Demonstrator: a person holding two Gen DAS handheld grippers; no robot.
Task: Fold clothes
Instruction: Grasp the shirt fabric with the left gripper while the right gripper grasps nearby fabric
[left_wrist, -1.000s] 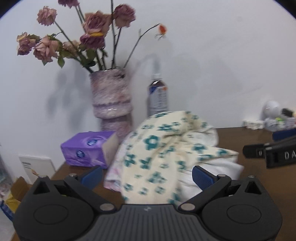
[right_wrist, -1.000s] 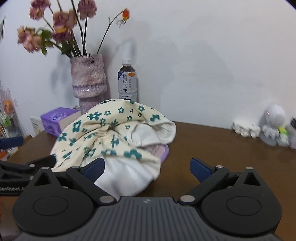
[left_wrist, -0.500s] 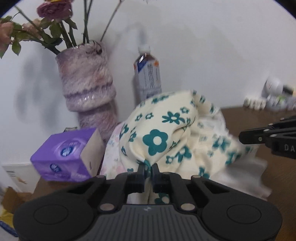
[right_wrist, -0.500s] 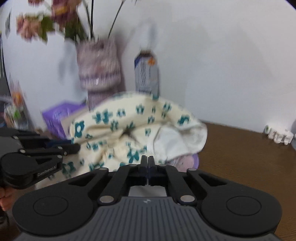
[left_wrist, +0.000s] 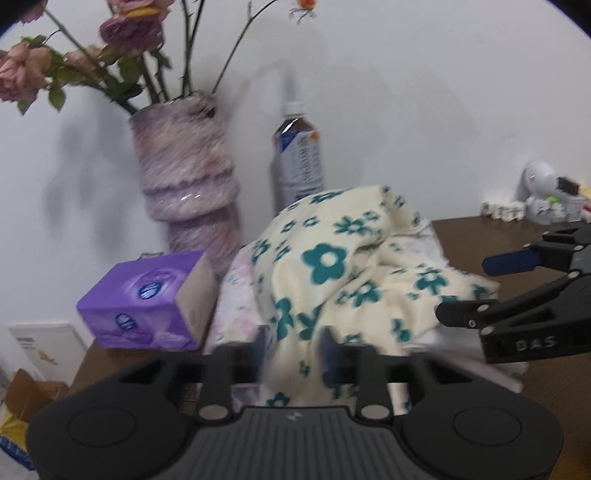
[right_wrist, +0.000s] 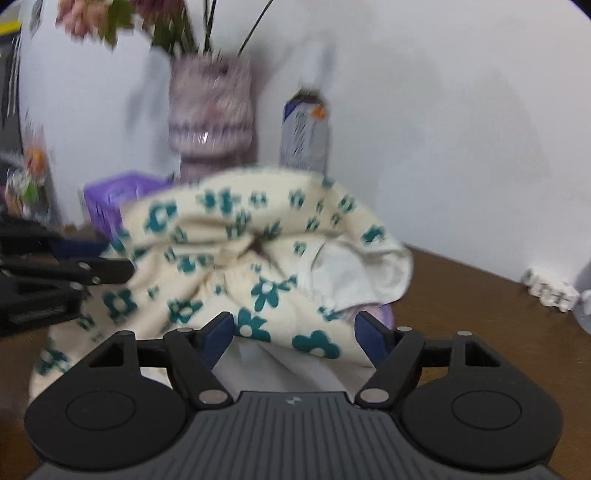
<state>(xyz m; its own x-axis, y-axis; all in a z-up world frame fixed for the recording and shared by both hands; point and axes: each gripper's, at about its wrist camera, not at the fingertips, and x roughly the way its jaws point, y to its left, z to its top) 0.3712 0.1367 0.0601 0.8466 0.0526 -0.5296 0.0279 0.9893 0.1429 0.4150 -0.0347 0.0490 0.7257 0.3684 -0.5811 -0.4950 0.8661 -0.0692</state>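
Garment: a cream cloth with teal flowers (left_wrist: 343, 280) (right_wrist: 240, 258) is lying crumpled in a heap on the brown tabletop (left_wrist: 546, 373) (right_wrist: 461, 295), in front of the vase and the bottle.
Lining: a white inner side of the garment (right_wrist: 354, 277) is showing at the heap's right end.
Under the garment: a pale pink floral cloth (left_wrist: 236, 295) is peeking out on the heap's left side, beside the tissue box.
Left gripper (left_wrist: 293, 341): its fingers are standing slightly apart at the near edge of the garment, blurred; cloth is showing in the gap, and whether it is touching them cannot be told.
Right gripper (right_wrist: 295, 334): its blue-padded fingers are spread wide, one on each side of the garment's near fold, gripping nothing.
Vase (left_wrist: 188, 177): a mottled purple vase with dried roses is standing behind the garment, against the white wall.
Bottle (left_wrist: 297, 158): it is standing upright behind the garment, right of the vase.
Tissue box (left_wrist: 147, 299): a purple box is sitting left of the garment, in front of the vase.
Figurines (left_wrist: 543, 199): small white figures are sitting well right of the garment, by the wall.
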